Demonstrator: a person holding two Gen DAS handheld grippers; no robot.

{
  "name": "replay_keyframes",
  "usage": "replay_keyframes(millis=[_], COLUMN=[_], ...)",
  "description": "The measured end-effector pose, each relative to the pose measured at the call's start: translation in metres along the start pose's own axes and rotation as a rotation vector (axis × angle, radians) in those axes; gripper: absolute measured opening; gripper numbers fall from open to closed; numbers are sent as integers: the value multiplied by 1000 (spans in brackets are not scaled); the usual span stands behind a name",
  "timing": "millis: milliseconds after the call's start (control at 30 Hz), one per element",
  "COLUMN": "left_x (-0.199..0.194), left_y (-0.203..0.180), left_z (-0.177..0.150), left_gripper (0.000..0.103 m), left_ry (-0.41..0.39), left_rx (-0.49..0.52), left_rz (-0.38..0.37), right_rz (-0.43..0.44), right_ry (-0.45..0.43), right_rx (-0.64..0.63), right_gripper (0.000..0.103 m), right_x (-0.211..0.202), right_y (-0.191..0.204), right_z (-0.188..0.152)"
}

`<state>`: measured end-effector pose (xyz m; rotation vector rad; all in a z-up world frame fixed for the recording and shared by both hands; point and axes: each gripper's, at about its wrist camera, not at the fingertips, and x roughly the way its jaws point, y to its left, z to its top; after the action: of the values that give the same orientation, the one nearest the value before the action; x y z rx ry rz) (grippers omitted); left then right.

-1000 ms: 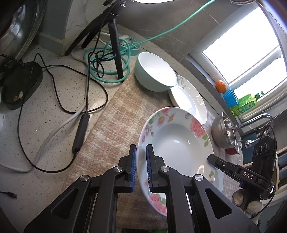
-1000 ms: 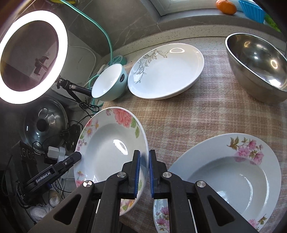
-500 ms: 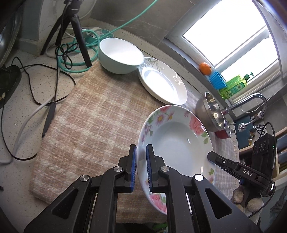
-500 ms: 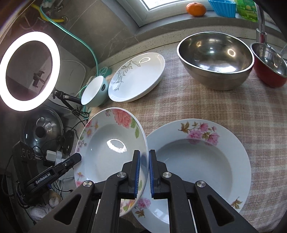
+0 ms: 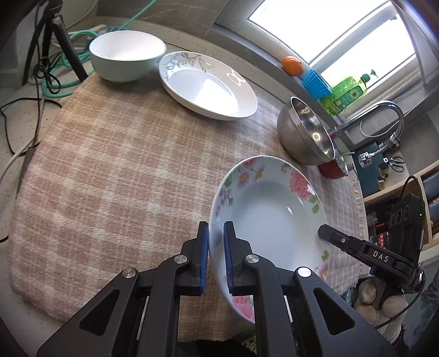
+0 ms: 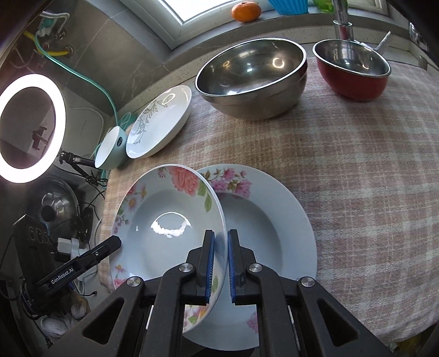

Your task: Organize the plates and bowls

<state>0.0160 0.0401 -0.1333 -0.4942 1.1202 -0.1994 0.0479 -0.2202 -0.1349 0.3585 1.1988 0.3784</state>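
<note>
Both grippers hold one floral deep plate [image 5: 271,217] by opposite rims, tilted above the checked cloth. My left gripper [image 5: 216,255] is shut on its near rim. My right gripper [image 6: 219,263] is shut on the same plate [image 6: 164,219], and its tip also shows in the left wrist view [image 5: 329,236]. A second floral plate [image 6: 274,219] lies flat on the cloth, partly under the held one. A white plate with a grey leaf pattern [image 5: 208,85] and a mint bowl [image 5: 126,55] sit at the back.
A steel bowl [image 6: 252,77] and a red bowl [image 6: 354,71] stand at the back near the tap [image 5: 384,115]. An orange [image 6: 245,11] lies on the sill. A ring light [image 6: 30,129], its tripod [image 5: 60,41] and cables [image 5: 16,115] sit left of the cloth [image 5: 109,170].
Both grippers carried the held floral plate to the right across the cloth, and it now overlaps the second floral plate. The steel and red bowls have come into view.
</note>
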Motion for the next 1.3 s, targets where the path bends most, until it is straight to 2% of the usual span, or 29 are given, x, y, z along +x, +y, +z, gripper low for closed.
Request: replay_keyframes(millis=[533,1067,1300], left_x=[22,28,28], left_y=[-26,-34,-43], left_z=[-10,-13,-16], left_gripper=[9,9,10], left_ry=[58,51,41], left_rx=[52,93,156], left_rz=[7,46,91], right_rz=[-39,-58,-77], right_ry=[-3,-8,-6], right_rx=[44,34,12], right_gripper=[9,10,10], right_x=[-10,-5,-3], right_y=[-38,-44,-41], right_z=[-10,-12,-12])
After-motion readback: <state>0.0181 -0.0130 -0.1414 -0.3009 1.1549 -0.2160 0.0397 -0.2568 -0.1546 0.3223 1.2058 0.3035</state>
